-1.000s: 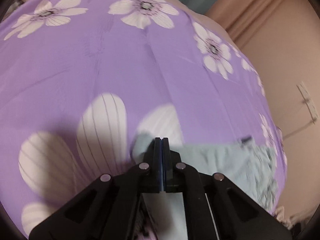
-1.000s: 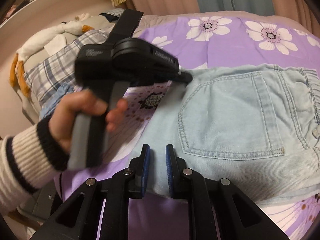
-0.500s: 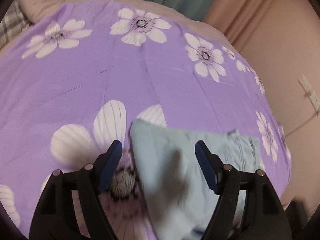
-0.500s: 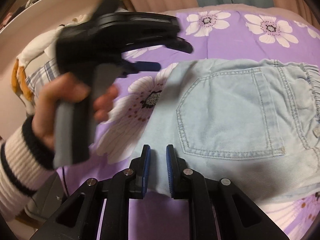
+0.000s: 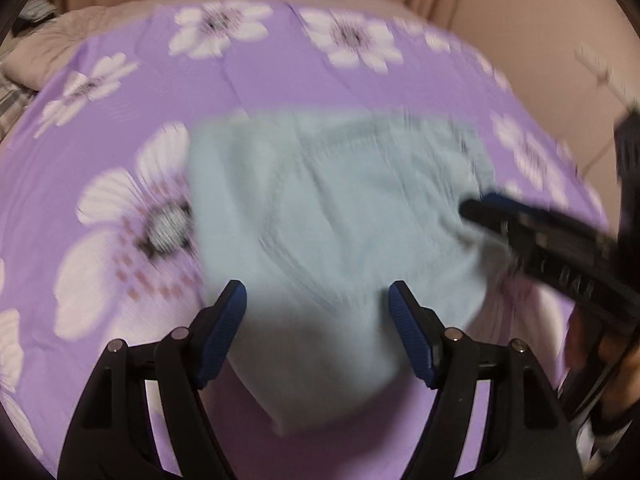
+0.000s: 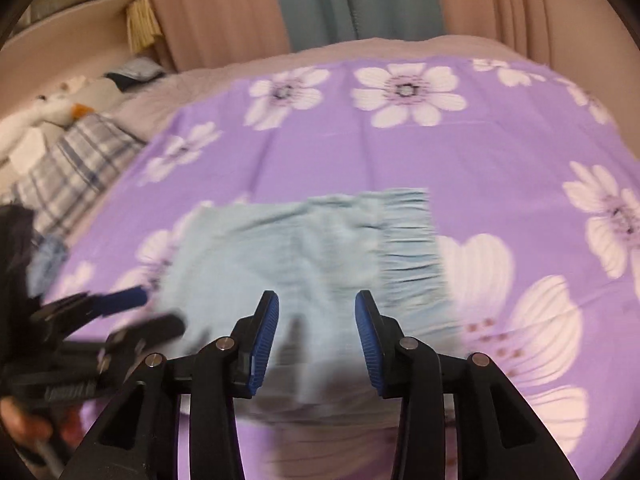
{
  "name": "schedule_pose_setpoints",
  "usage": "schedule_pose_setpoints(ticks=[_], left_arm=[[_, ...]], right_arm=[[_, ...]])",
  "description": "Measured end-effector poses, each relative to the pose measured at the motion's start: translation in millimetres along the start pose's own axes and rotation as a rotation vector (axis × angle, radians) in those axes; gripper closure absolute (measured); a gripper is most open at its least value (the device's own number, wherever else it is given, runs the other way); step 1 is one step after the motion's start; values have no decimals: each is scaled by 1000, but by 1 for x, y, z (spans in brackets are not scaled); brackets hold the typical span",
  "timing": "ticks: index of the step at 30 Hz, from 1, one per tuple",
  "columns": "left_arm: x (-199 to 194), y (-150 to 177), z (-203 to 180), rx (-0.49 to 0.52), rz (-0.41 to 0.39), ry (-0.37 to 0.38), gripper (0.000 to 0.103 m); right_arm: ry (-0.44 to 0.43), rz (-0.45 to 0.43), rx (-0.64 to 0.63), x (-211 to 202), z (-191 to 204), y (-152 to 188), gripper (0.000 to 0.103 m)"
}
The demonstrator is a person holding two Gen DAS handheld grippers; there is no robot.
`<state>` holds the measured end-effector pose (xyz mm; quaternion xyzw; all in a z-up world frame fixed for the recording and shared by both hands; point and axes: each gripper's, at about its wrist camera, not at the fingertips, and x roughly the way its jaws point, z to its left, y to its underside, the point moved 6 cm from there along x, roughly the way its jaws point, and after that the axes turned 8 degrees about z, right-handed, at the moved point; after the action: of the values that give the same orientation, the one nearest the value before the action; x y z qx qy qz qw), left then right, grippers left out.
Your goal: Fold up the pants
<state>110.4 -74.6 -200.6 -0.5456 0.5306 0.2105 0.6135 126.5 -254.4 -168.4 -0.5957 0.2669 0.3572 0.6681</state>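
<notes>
Light blue denim pants [image 5: 332, 216] lie folded in a compact stack on the purple flowered bedspread [image 5: 280, 72]. My left gripper [image 5: 318, 304] is open and empty, held above the near edge of the pants. My right gripper [image 6: 316, 308] is also open and empty, above the pants [image 6: 304, 248], whose gathered waistband [image 6: 412, 248] is at their right. The right gripper shows at the right edge of the left wrist view [image 5: 532, 224], and the left gripper at the lower left of the right wrist view [image 6: 100, 320]. Both views are blurred by motion.
A plaid pillow [image 6: 68, 168] and a white stuffed toy [image 6: 52, 108] lie at the bed's left side. Curtains [image 6: 352, 0] hang behind the bed. A beige wall [image 5: 560, 60] runs along the bed's right side. Purple bedspread [image 6: 440, 168] surrounds the pants.
My left gripper opened, let go of the pants and drew back. My right gripper opened wider and pulled back and up. The pants stay lying folded on the bed.
</notes>
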Motion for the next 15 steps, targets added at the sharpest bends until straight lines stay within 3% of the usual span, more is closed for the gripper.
schedule_pose_setpoints(ticks=[6, 12, 15], left_arm=[[0, 17, 6, -48, -13, 35, 30], [-9, 30, 7, -61, -36, 45, 30], [-13, 36, 8, -82, -40, 55, 29]], right_arm=[[123, -2, -224, 1, 16, 23, 64], [-25, 40, -93, -9, -6, 29, 64], [-29, 33, -77, -13, -5, 36, 64]])
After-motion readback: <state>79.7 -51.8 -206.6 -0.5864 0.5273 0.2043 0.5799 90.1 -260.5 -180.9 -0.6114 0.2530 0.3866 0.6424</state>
